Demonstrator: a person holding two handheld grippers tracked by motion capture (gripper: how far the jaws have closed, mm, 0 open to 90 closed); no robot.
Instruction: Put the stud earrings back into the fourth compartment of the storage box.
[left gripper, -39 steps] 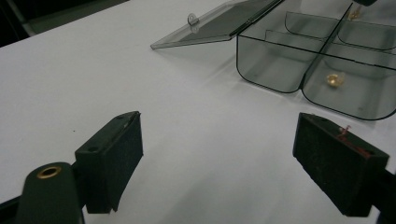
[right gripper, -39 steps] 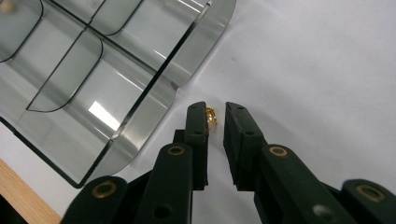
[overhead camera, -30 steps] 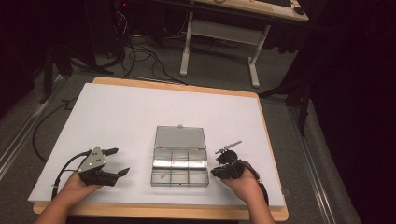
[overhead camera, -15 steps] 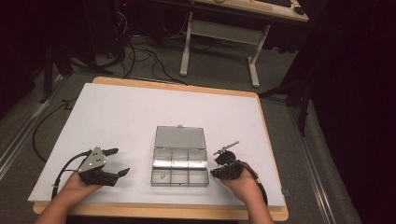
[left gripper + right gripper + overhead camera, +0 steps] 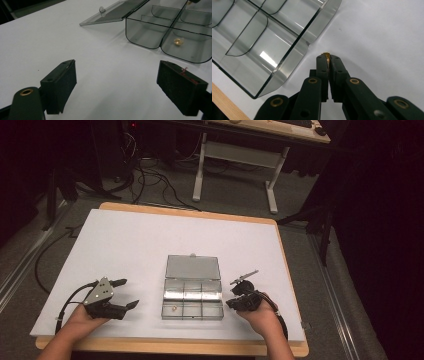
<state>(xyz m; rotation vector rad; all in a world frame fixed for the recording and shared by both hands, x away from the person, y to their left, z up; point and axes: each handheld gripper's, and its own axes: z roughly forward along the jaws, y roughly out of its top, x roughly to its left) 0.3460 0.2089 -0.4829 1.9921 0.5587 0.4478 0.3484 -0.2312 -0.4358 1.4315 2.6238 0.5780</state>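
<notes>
Right gripper low over the white worktop, near its front edge, right of centre. Jaws pressed nearly together, pinching a small brass-coloured piece at the very tips; just been closing onto it. Piece clamped just above the worktop surface, just outside the right-hand wall of the clear compartment box. Whether the piece touches the worktop, cannot tell.

Box near the front edge, about mid-width, lid thrown open and lying flat toward the far edge. Six compartments, two rows of three. One small gold-coloured part in the front-left compartment, also visible in the high view. Other compartments look bare in the gripper views.

Left gripper toward the front-left corner, resting in the left hand, jaws spread wide, nothing between them. Pointing across toward the box, well apart from it. Black pads facing each other over bare worktop; a reddish thread-like speck on the right-side pad.

Right hand at the front edge, cable trailing back over the wrist.
</notes>
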